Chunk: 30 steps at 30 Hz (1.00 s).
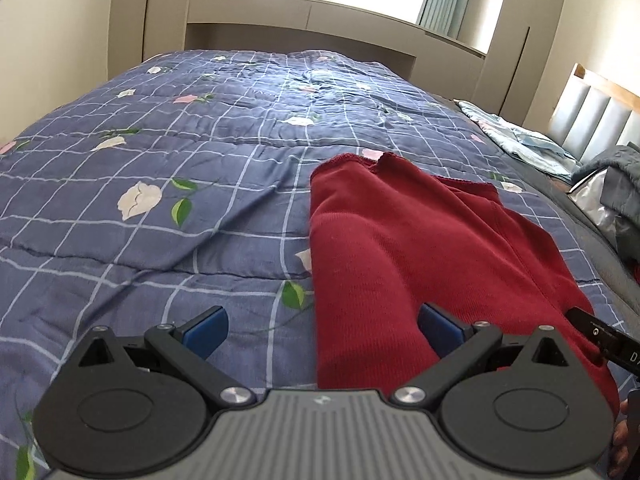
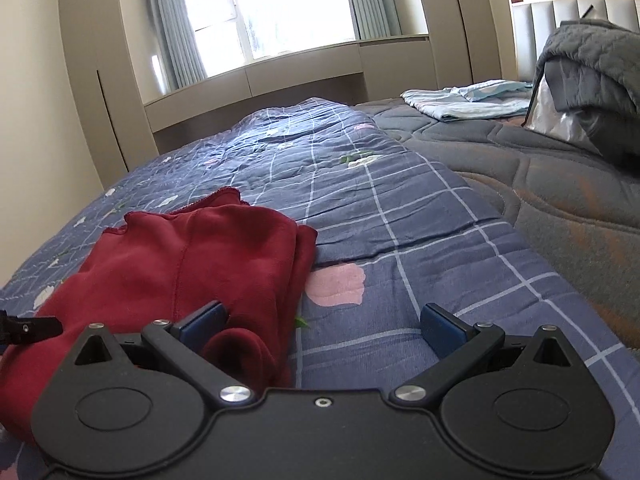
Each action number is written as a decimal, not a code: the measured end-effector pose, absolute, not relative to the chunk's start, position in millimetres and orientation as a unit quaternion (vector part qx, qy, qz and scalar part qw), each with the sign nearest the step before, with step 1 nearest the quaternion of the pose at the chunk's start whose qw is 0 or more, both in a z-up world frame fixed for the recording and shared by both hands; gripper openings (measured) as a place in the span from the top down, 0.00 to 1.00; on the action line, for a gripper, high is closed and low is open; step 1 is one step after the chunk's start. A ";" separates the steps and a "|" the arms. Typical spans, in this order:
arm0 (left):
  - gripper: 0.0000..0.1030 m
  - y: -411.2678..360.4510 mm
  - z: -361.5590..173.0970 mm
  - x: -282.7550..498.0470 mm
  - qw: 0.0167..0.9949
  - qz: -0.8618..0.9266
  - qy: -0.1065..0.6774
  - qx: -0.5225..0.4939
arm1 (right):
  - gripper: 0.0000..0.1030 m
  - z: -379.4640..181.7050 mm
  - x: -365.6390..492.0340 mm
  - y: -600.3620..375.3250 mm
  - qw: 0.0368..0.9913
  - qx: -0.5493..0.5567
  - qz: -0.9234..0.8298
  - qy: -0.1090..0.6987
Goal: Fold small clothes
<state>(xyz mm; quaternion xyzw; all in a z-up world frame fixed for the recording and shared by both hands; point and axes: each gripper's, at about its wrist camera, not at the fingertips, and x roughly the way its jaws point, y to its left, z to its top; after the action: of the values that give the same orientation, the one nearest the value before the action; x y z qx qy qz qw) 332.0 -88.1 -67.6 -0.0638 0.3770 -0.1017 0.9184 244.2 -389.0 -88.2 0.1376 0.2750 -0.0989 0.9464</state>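
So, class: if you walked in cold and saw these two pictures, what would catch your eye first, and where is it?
The dark red garment stands out first, lying partly folded on the blue checked floral quilt near both grippers. The left gripper and right gripper are open at its near end, one at each side edge. Behind, a bright window glows, and a grey blanket is heaped by the headboard.

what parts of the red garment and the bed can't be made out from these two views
- Red garment, near end: left wrist view, hidden under the left tool.
- Same garment, near edge: right wrist view, covered by the right tool.
- Grey bundle by the headboard: both views, cut off by the right edge.
- Garment type: folded, can't tell.
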 end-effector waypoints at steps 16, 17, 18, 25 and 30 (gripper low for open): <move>0.01 -82.7 -63.1 319.7 0.909 -0.090 0.395 -0.097 | 0.01 -88.2 239.5 -388.0 0.947 0.142 -0.101 0.269; 0.01 -82.2 -62.8 318.0 0.908 -0.090 0.398 -0.098 | 0.01 -88.3 238.6 -387.8 0.947 0.142 -0.101 0.269; 0.01 -81.6 -62.8 316.1 0.907 -0.091 0.400 -0.099 | 0.01 -88.3 237.9 -387.6 0.947 0.143 -0.102 0.268; 0.01 -75.4 -63.3 300.0 0.903 -0.090 0.406 -0.107 | 0.00 -88.0 232.2 -386.2 0.947 0.148 -0.105 0.265; 0.01 -75.7 -61.6 292.1 0.902 -0.084 0.409 -0.106 | 0.01 -87.5 225.8 -385.7 0.947 0.152 -0.106 0.263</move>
<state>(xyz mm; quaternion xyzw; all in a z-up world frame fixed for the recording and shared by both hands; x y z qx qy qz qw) 292.1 -75.7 -61.6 -0.1058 0.4090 -0.0842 0.9025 225.8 -385.7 -87.5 0.1523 0.2625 -0.1063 0.9469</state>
